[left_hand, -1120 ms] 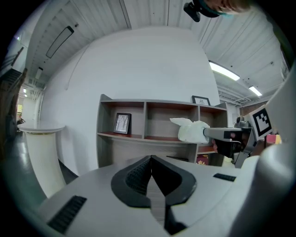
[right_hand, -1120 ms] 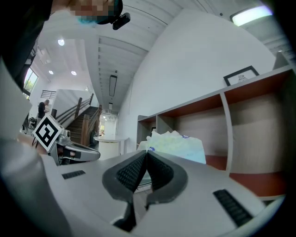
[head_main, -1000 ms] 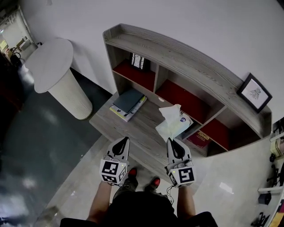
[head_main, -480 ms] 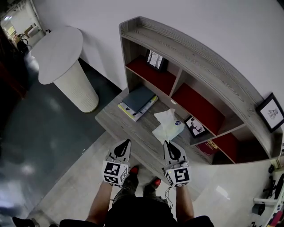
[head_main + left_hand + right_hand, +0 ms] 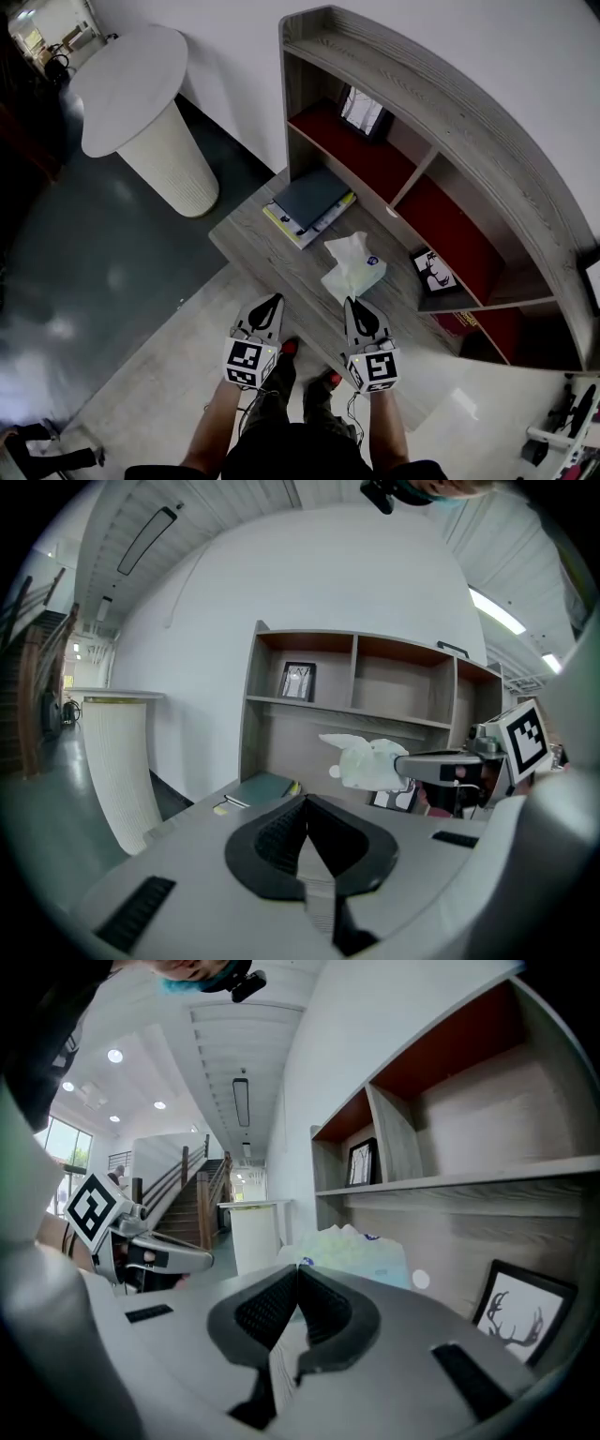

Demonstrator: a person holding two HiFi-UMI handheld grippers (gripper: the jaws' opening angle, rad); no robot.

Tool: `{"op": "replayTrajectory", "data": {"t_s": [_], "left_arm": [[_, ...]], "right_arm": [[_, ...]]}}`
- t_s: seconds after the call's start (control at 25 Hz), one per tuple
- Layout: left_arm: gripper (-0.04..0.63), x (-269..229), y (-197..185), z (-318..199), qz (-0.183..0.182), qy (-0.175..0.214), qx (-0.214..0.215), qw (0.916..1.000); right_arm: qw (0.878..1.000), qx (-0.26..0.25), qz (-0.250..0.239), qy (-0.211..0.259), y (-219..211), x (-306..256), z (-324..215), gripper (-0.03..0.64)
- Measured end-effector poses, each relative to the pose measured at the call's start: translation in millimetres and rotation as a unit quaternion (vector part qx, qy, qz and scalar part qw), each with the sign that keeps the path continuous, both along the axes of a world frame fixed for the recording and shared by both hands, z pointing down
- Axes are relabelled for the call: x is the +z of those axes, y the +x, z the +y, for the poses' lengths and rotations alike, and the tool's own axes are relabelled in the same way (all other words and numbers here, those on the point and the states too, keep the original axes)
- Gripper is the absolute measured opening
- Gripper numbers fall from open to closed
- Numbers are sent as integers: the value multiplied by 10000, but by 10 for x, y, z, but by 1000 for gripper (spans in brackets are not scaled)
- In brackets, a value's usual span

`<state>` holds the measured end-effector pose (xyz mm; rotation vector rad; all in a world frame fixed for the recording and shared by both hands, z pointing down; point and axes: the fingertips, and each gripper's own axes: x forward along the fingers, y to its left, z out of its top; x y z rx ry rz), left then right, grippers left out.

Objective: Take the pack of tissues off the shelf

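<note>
The pack of tissues is pale green plastic with a white tissue sticking up. It hangs over the low wooden ledge in front of the shelf. My right gripper is shut on the pack's near edge. In the left gripper view the pack floats at the tip of the right gripper. From the right gripper view the pack sits just past the closed jaws of my right gripper. My left gripper is shut and empty to the left of it, and its own view shows that left gripper closed.
Stacked books lie on the ledge at the left. A small framed deer picture leans in the lower compartment, another frame in the upper one. A white round pedestal table stands to the left. A red book sits low right.
The tissue pack has come away from the shelf's lower compartment and now hangs over the ledge, nearer to me, still in the right gripper. The left gripper has kept its place.
</note>
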<state>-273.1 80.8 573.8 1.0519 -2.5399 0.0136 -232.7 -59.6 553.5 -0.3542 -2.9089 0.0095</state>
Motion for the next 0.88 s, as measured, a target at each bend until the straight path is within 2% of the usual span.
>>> {"op": "replayTrajectory", "data": {"t_s": [0.48,0.88], "left_arm": [[8,752,-7,163,616,-213,-76,9978],[8,1237,-16,204,978,-283,-12,9948]], "right_arm": [[9971,-239,691,-229,-224,841,297,29],[9930,-165,1167,-60,-320,1482,353,29]]}}
